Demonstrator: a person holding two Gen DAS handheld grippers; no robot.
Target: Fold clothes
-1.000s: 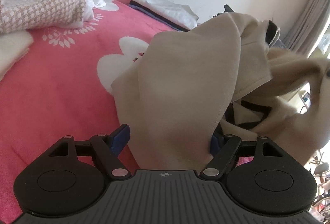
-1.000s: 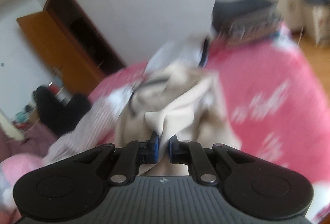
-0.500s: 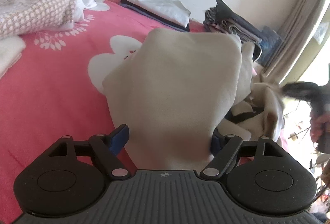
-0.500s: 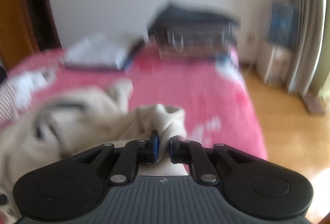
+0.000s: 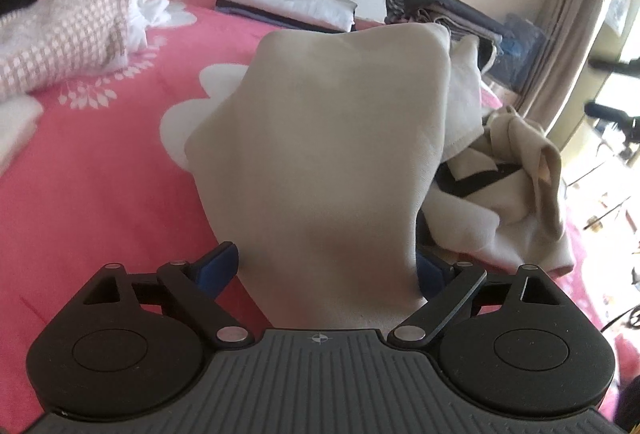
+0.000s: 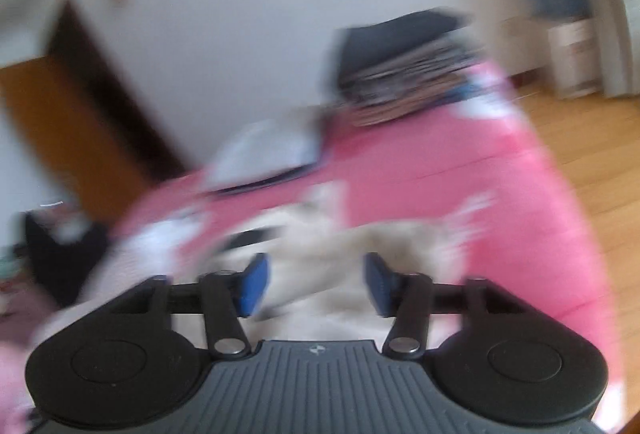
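A beige garment (image 5: pixel 328 154) with black trim lies bunched on the pink floral bedspread (image 5: pixel 100 162). A broad fold of it rises up between the wide-spread blue pads of my left gripper (image 5: pixel 326 266); the jaws stand open around the cloth and do not pinch it. In the blurred right wrist view my right gripper (image 6: pixel 316 282) is open and empty just above the same garment (image 6: pixel 340 246), which lies on the bed below.
A pink-and-white checked knit (image 5: pixel 68 42) lies at the far left. A folded white and dark stack (image 5: pixel 288 4) and a dark folded pile (image 5: pixel 444 14) sit at the far edge by the wall. A curtain (image 5: pixel 572 14) and wooden floor (image 6: pixel 580 154) are to the right.
My right gripper has opened and let go of the beige cloth it was pinching, and swung back toward the bed. The garment's right part has dropped onto the bedspread. The left gripper stays open.
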